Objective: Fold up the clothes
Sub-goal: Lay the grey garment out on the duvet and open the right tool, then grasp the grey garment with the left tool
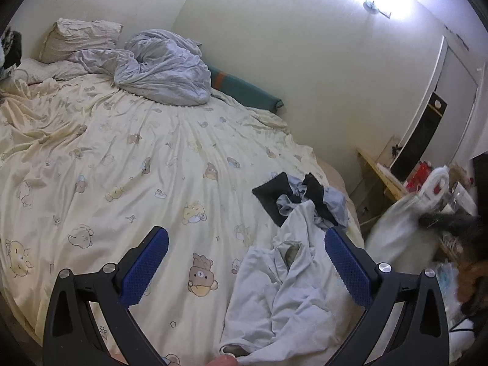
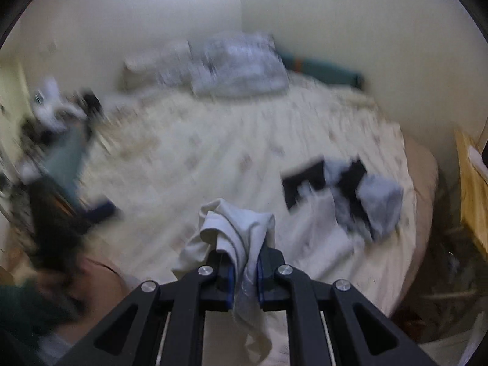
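My left gripper (image 1: 247, 250) is open and hovers low over the bed, with nothing between its blue pads (image 1: 146, 268). A crumpled pale blue garment (image 1: 289, 274) lies on the sheet just under and beside its right finger. Behind that is a small pile of black and grey-blue clothes (image 1: 302, 198). My right gripper (image 2: 245, 253) is shut on a white cloth (image 2: 238, 225), which bunches above the jaws and hangs down below them. The same white cloth (image 1: 402, 231) shows as a blur at the bed's right edge. The right wrist view is motion-blurred; the clothes pile (image 2: 344, 189) lies ahead to the right.
The bed (image 1: 122, 140) has a cream cartoon-print sheet. A crumpled grey duvet (image 1: 164, 67), pillows (image 1: 79, 39) and a teal bolster (image 1: 250, 91) lie at its head by the wall. A wooden shelf (image 1: 381, 174) with clutter stands off the bed's right side.
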The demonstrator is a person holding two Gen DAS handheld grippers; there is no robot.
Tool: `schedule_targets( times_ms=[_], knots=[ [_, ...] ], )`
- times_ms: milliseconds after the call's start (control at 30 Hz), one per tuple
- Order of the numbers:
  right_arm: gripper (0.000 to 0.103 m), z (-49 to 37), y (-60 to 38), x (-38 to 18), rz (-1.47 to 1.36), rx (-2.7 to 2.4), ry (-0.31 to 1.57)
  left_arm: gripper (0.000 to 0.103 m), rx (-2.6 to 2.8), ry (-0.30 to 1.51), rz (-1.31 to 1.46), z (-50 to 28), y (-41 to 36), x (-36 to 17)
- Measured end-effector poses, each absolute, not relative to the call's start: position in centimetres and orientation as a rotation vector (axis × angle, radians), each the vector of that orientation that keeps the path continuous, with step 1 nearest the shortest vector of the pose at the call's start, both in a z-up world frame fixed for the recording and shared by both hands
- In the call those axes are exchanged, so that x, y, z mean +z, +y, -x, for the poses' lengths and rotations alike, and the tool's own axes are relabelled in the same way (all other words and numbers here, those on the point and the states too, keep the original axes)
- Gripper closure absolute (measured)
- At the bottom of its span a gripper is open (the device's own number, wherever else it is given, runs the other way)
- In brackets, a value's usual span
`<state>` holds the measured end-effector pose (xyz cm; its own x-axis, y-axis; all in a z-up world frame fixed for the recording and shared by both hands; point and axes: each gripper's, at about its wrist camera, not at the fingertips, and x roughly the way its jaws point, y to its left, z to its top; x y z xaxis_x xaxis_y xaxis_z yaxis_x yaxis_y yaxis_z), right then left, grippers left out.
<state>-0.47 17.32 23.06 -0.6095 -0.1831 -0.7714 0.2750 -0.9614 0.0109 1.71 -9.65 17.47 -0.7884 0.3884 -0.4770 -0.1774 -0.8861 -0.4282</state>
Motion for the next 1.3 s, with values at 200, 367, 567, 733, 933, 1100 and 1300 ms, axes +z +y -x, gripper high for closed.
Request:
schedule_targets(
  times_ms=[200, 367, 567, 733, 933, 1100, 1300],
  knots=[
    [0.092, 4.0, 17.8, 12.2, -1.535, -2.532, 0.11, 0.0, 2.652, -0.43, 0.872, -1.4, -8.1, 16.9],
    [0.091, 4.7, 17.9, 6.3, -1.692, -2.487, 0.092, 0.0, 2.64, -0.364, 0.912, -1.2, -7.1, 16.5],
    [0.053, 4.4, 19.9, 4.2, -1.728, -2.527, -0.045, 0.0, 2.515, -0.253, 1.027, -1.0, -4.9, 15.4],
    [0.047, 2.2, 22.4, 6.0, -1.638, -2.584, -0.135, 0.0, 2.466, -0.07, 1.074, -1.5, -1.8, 14.5],
    [0.023, -3.4, 26.4, 10.3, -1.318, -2.647, -0.349, 0.0, 2.368, 0.146, 1.151, -1.5, 2.0, 12.9],
    [0.023, -6.1, 28.6, 10.5, -1.148, -2.663, -0.414, 0.0, 2.239, 0.173, 1.26, -0.3, 5.2, 10.5],
    [0.023, -6.2, 31.4, 9.7, -1.05, -2.689, -0.706, 0.0, 2.119, 0.187, 1.395, 2.6, 10.0, 7.0]
  ],
)
